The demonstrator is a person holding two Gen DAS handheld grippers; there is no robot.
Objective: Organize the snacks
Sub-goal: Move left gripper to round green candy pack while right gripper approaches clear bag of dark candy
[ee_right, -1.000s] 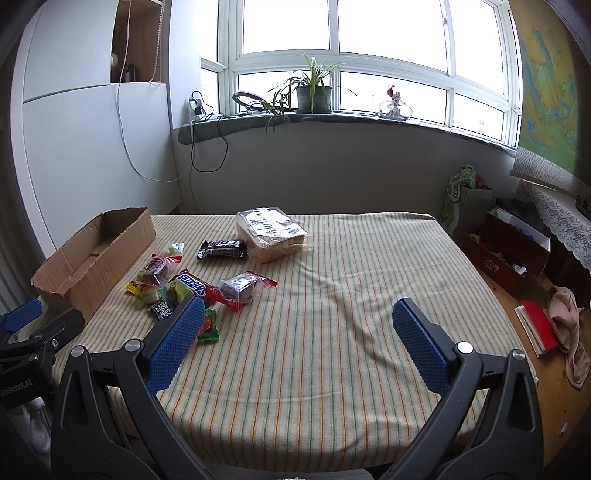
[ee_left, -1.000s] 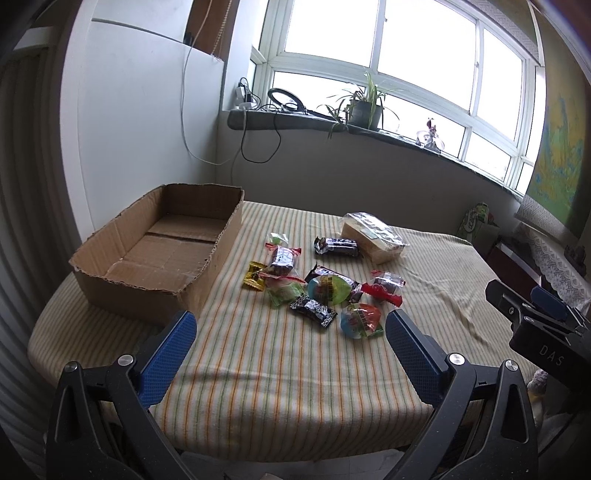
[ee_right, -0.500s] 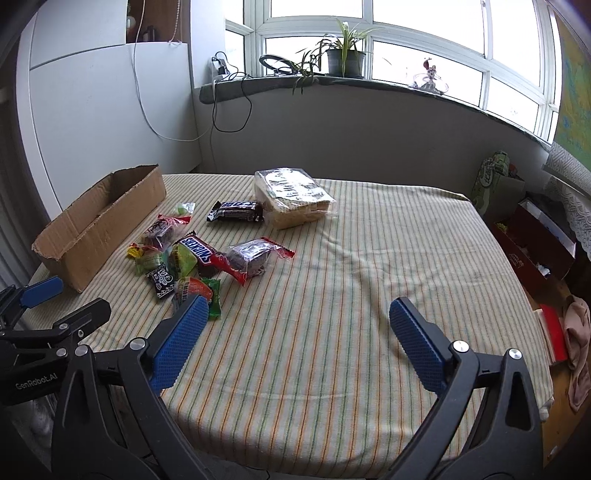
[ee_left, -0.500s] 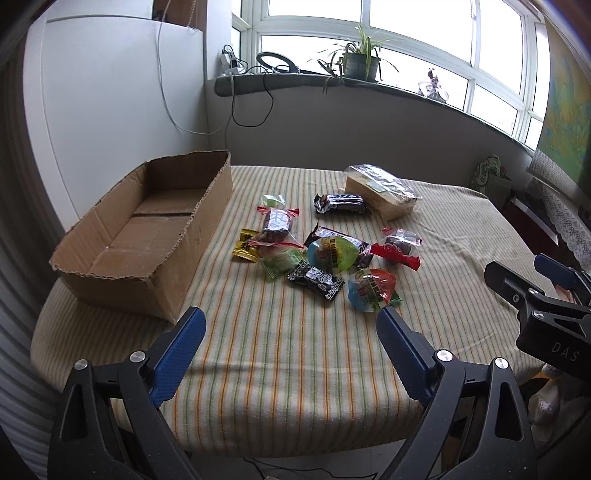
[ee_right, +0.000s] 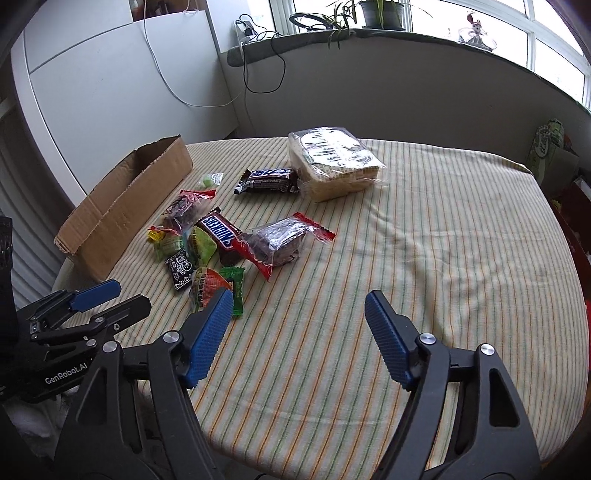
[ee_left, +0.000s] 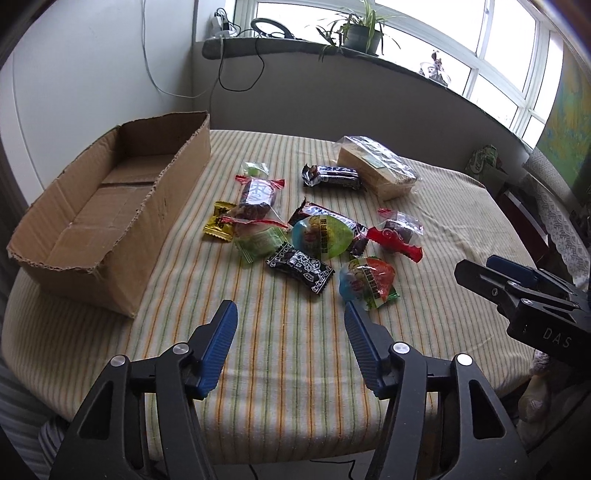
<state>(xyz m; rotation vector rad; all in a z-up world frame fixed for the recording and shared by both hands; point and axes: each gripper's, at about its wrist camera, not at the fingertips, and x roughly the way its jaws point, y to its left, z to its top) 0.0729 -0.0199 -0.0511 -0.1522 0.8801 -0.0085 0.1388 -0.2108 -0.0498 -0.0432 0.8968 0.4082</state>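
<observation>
A pile of wrapped snacks lies mid-table on the striped cloth [ee_left: 288,350]: a black candy [ee_left: 299,266], a red-and-blue jelly cup [ee_left: 367,282], a Snickers bar [ee_right: 218,232], a dark chocolate bar [ee_left: 330,175] and a clear-wrapped cake pack [ee_right: 332,162]. An empty cardboard box [ee_left: 110,206] stands to their left. My left gripper [ee_left: 289,308] hovers just short of the black candy, jaws closing with nothing between them. My right gripper [ee_right: 299,295] hangs over bare cloth right of the pile, also closing on nothing; its left fingertip overlaps the jelly cup [ee_right: 207,284].
Each gripper shows at the edge of the other's view. The table's near edge runs just under both grippers. A windowsill with a potted plant [ee_left: 360,33] and cables lies behind. Bags and boxes [ee_right: 550,155] stand on the floor at the right.
Both grippers have come forward and down toward the table and tilted lower. Their jaws have narrowed. The snacks and the box have not moved.
</observation>
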